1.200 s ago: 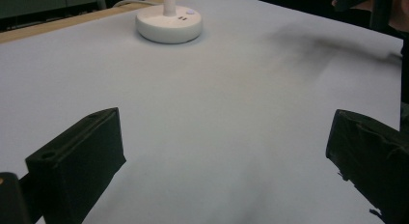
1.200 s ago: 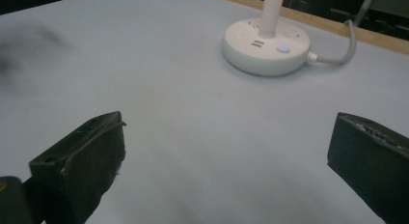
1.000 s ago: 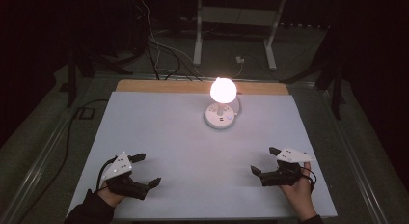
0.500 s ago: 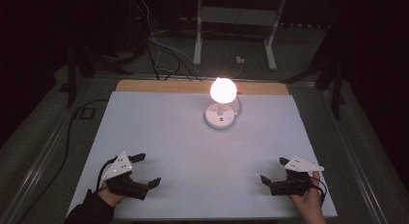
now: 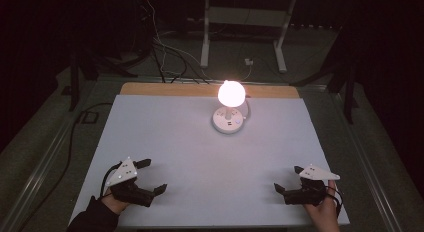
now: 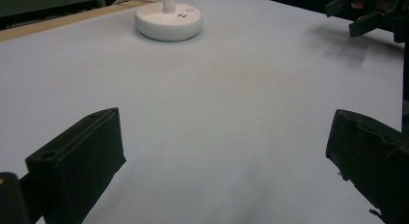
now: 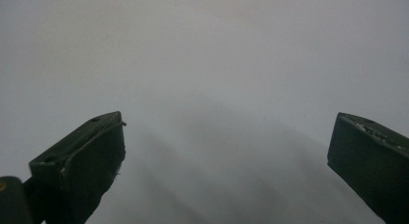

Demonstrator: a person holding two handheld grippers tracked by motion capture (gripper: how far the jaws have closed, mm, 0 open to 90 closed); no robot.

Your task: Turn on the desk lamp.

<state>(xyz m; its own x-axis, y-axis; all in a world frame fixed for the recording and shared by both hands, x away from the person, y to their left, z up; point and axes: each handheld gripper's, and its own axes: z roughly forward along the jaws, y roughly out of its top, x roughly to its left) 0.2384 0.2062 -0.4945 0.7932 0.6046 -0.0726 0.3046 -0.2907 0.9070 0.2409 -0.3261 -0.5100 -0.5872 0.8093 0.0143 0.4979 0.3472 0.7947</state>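
A lit lamp with a glowing round bulb (image 5: pixel 231 93) stands on a round white base (image 5: pixel 229 120) at the back middle of the white table (image 5: pixel 200 157); that base (image 6: pixel 168 22) also appears far off in the left gripper view. My left gripper (image 5: pixel 154 176) rests near the front left edge, open and holding nothing. Near the front right edge my right gripper (image 5: pixel 287 178) is open and empty too, its jaws wide apart over bare table (image 7: pixel 217 89). The right gripper (image 6: pixel 357 14) appears at the top right of the left gripper view.
A wooden strip (image 5: pixel 165 89) runs along the table's far edge. Behind it, on the dark floor, lie cables (image 5: pixel 170 57) and a white metal stand (image 5: pixel 245 22). A black cable (image 5: pixel 75 137) trails down the left side.
My right gripper has drawn back towards the front right edge of the table and a little to the right. The left gripper has stayed where it was.
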